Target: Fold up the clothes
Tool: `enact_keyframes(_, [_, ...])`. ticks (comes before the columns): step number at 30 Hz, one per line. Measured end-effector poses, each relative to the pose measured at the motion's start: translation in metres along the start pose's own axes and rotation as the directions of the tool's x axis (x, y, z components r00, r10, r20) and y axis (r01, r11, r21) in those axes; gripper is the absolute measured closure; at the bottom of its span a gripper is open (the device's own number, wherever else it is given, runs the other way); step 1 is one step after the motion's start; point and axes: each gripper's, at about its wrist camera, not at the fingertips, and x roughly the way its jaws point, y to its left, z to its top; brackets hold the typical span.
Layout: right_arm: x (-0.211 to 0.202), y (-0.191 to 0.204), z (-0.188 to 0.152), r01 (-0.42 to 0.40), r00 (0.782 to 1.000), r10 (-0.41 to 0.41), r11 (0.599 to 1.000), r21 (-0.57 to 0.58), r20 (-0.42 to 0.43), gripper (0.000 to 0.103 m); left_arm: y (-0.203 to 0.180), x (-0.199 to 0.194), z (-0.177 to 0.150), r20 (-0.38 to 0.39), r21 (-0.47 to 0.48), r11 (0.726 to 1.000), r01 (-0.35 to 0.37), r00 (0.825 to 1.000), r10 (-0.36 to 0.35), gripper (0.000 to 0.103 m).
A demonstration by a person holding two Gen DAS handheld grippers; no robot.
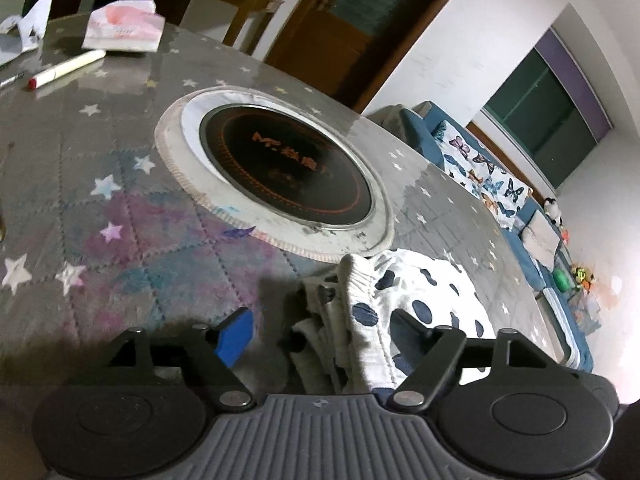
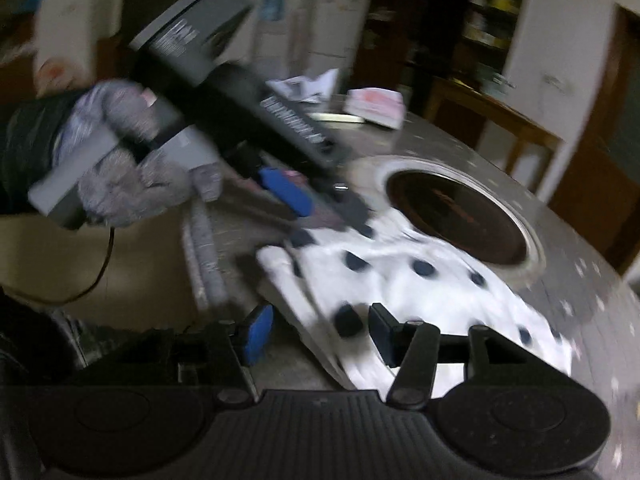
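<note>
Now, with the spotted garment (image 1: 404,304) folded just beside the round burner (image 1: 286,168), both the left gripper (image 1: 320,332) and right gripper (image 2: 320,332) stand wide and empty, so lift clear without snagging cloth.

One spotted garment (image 1: 420,292); one hob (image 1: 286,168); one pen (image 1: 66,68); two claws.

Your left gripper (image 1: 320,330) has black linkage arms, silver pivot screws, blue pads and a ribbed grey housing. Your left hand (image 2: 132,152) wears a grey knit glove below a black sleeve (image 2: 28,140).
</note>
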Motion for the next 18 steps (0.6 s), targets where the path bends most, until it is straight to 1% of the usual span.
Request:
enact_keyframes(2, [0.011, 0.010, 0.003, 0.017, 1.000, -0.019, 0.997, -0.079, -0.024, 0.049, 0.004, 0.001, 0.000, -0.015, -0.037, 0.999, 0.006, 1.000, -0.006, 0.019])
enact_keyframes(4, [0.020, 0.018, 0.004, 0.038, 0.998, -0.045, 0.988, -0.149, -0.040, 0.049, 0.008, 0.002, 0.000, -0.034, -0.083, 0.996, 0.015, 0.999, -0.018, 0.019])
enact_keyframes(6, [0.023, 0.023, 0.004, 0.053, 0.998, -0.060, 0.982, -0.182, -0.034, 0.051, 0.010, 0.003, -0.001, -0.042, -0.125, 0.992, 0.026, 0.999, -0.032, 0.014])
enact_keyframes(7, [0.024, 0.022, 0.005, 0.058, 0.998, -0.064, 0.984, -0.168, -0.030, 0.059, 0.010, 0.004, -0.002, -0.041, -0.142, 0.989, 0.033, 0.998, -0.040, 0.012])
enact_keyframes(9, [0.024, 0.018, 0.006, 0.064, 0.997, -0.068, 0.990, -0.125, -0.024, 0.065, 0.011, 0.004, -0.002, -0.044, -0.175, 0.983, 0.049, 0.997, -0.058, 0.010])
enact_keyframes(12, [0.020, 0.008, 0.007, 0.051, 0.999, -0.050, 0.998, -0.021, 0.011, 0.073, 0.012, 0.005, -0.004, -0.044, -0.221, 0.973, 0.065, 0.996, -0.077, 0.009])
enact_keyframes(14, [0.014, 0.000, 0.008, 0.036, 0.998, -0.038, 0.998, 0.056, 0.043, 0.076, 0.013, 0.005, -0.005, -0.040, -0.259, 0.963, 0.075, 0.995, -0.088, 0.008])
enact_keyframes(15, [0.011, -0.005, 0.009, 0.028, 0.998, -0.034, 0.995, 0.096, 0.060, 0.077, 0.014, 0.005, -0.006, -0.043, -0.288, 0.954, 0.087, 0.994, -0.104, 0.008])
enact_keyframes(18, [0.005, -0.018, 0.008, 0.007, 0.995, -0.027, 0.980, 0.199, 0.099, 0.078, 0.018, 0.006, -0.009, -0.049, -0.381, 0.916, 0.127, 0.986, -0.158, 0.007])
